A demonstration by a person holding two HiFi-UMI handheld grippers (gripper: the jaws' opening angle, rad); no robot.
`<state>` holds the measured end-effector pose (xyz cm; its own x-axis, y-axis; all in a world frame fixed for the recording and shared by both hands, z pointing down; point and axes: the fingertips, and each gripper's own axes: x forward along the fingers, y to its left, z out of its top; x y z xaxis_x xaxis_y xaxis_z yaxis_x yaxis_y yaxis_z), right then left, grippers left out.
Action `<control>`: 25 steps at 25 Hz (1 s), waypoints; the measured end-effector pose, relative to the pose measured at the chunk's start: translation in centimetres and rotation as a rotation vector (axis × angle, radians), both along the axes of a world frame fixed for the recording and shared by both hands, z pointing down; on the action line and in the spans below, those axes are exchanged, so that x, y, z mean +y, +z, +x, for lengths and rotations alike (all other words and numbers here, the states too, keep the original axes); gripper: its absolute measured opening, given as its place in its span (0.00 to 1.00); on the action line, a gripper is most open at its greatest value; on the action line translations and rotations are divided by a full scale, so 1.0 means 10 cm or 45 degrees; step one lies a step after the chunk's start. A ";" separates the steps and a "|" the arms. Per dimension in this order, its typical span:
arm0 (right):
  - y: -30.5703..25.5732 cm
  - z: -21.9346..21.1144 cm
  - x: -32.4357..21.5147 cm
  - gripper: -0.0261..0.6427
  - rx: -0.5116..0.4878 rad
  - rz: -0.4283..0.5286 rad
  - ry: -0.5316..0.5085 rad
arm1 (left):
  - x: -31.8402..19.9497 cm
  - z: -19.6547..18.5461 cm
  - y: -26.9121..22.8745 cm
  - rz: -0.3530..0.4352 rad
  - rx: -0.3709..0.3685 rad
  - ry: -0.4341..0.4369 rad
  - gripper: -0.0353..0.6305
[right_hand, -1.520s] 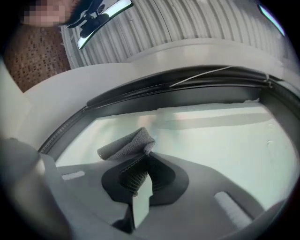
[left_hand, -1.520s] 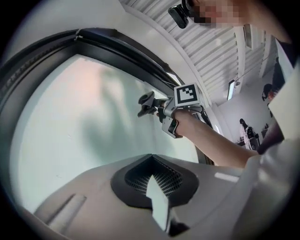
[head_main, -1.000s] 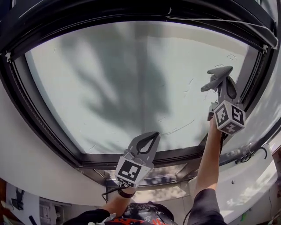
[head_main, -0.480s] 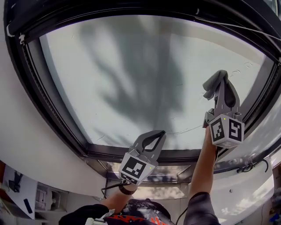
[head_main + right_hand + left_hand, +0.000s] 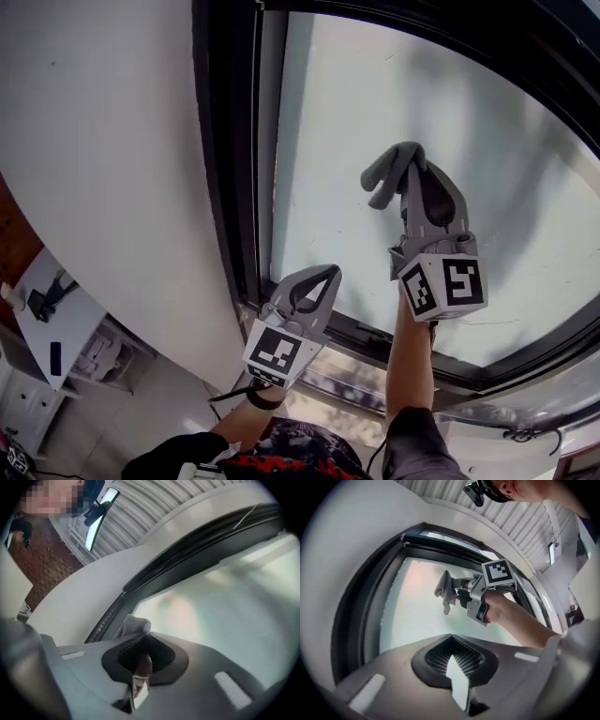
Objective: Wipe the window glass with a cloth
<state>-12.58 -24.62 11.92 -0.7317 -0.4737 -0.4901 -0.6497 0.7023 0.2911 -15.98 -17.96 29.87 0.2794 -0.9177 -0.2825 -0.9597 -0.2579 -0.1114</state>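
The window glass (image 5: 497,122) fills the upper right of the head view, inside a black frame (image 5: 230,141). My right gripper (image 5: 405,167) is raised against the pane and shut on a grey cloth (image 5: 386,176), which bunches out past the fingertips. In the right gripper view the cloth (image 5: 135,624) sticks out between the closed jaws, near the frame's left side. My left gripper (image 5: 322,275) is lower, by the bottom left corner of the frame, shut and holding nothing. The left gripper view shows the cloth (image 5: 445,590) hanging on the glass (image 5: 412,616).
A white wall (image 5: 103,141) runs left of the frame. Below it, at the lower left, a white desk (image 5: 52,319) carries small dark items. A dark cable (image 5: 525,436) lies under the sill at the lower right. A ceiling lamp (image 5: 99,513) shows overhead.
The head view has swung left. The right gripper and cloth now sit closer to the window's left frame side. The left gripper stays shut low by the sill.
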 end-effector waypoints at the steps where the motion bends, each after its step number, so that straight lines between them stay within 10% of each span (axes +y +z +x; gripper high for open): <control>1: 0.04 -0.28 0.02 0.06 0.024 -0.012 -0.044 | 0.06 -0.17 -0.01 0.006 0.012 -0.034 0.03; 11: 0.26 -1.52 0.08 0.06 0.213 -0.048 -0.134 | 0.18 -0.73 0.09 -0.017 0.070 -0.059 0.03; 25: 0.33 1.17 -0.33 0.06 0.023 -0.100 0.358 | -0.24 0.81 0.08 -0.045 0.006 0.360 0.03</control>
<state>-0.92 -27.91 15.18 -0.5744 -0.6952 -0.4322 -0.8174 0.5161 0.2561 -7.85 -20.32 30.64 0.5245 -0.8127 -0.2538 -0.8496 -0.5192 -0.0931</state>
